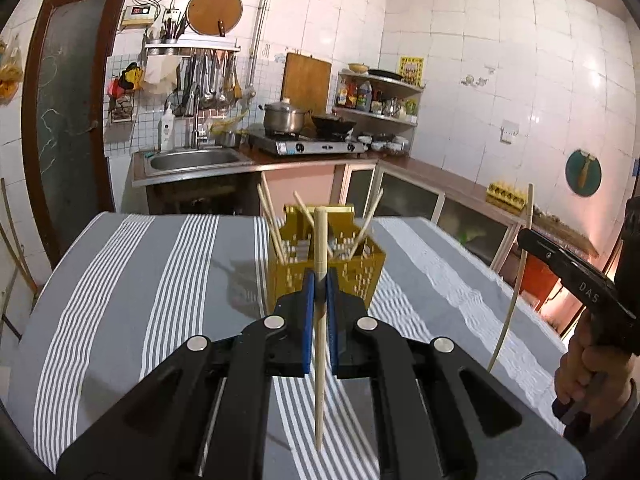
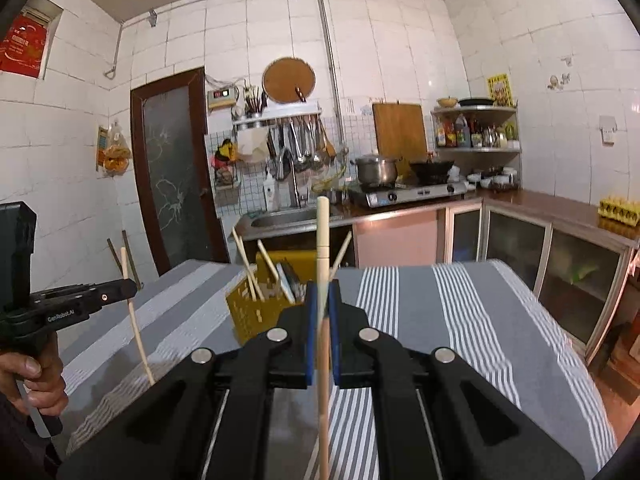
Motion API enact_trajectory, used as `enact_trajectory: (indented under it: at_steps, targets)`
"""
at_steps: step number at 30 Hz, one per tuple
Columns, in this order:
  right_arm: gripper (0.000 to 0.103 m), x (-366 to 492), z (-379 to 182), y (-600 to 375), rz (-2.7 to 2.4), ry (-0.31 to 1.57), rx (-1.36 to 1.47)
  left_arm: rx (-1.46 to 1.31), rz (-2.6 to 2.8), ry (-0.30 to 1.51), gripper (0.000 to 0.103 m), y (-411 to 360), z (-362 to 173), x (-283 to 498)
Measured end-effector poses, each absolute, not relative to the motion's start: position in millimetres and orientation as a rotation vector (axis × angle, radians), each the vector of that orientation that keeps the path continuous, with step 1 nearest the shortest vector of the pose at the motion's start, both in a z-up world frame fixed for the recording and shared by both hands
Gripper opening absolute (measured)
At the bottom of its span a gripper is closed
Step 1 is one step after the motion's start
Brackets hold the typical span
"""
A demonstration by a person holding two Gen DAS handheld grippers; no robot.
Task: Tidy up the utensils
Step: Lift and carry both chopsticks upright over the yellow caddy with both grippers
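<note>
My left gripper (image 1: 319,286) is shut on a wooden chopstick (image 1: 319,240) held upright, just in front of a yellow perforated utensil basket (image 1: 360,276) on the striped tablecloth. Several chopsticks (image 1: 272,220) lean in the basket. My right gripper (image 2: 323,298) is shut on another upright chopstick (image 2: 323,240), to the right of the basket (image 2: 244,312). Each gripper shows in the other's view: the right one (image 1: 532,240) with its chopstick (image 1: 516,280), the left one (image 2: 128,288) with its chopstick (image 2: 136,320).
The table (image 1: 120,280) carries a grey and white striped cloth. Behind it stand a sink (image 1: 192,160), a gas stove with a pot (image 1: 284,120) and a wok, and low cabinets (image 1: 420,196) along the right wall. A dark door (image 1: 64,120) stands at the left.
</note>
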State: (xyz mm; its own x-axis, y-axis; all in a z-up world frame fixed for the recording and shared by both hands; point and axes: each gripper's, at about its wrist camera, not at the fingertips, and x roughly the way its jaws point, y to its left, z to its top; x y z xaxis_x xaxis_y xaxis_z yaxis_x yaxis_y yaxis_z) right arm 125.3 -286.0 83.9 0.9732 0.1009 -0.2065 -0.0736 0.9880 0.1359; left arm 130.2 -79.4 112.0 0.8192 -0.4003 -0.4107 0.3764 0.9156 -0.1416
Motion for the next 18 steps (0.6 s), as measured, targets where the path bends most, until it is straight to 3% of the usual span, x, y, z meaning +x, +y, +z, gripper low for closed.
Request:
enact_trajectory:
  at_steps: [18]
  targets:
    - [0.006, 173, 140, -270, 0.113, 0.122, 0.098, -0.020, -0.408, 0.279, 0.004, -91, 171, 174]
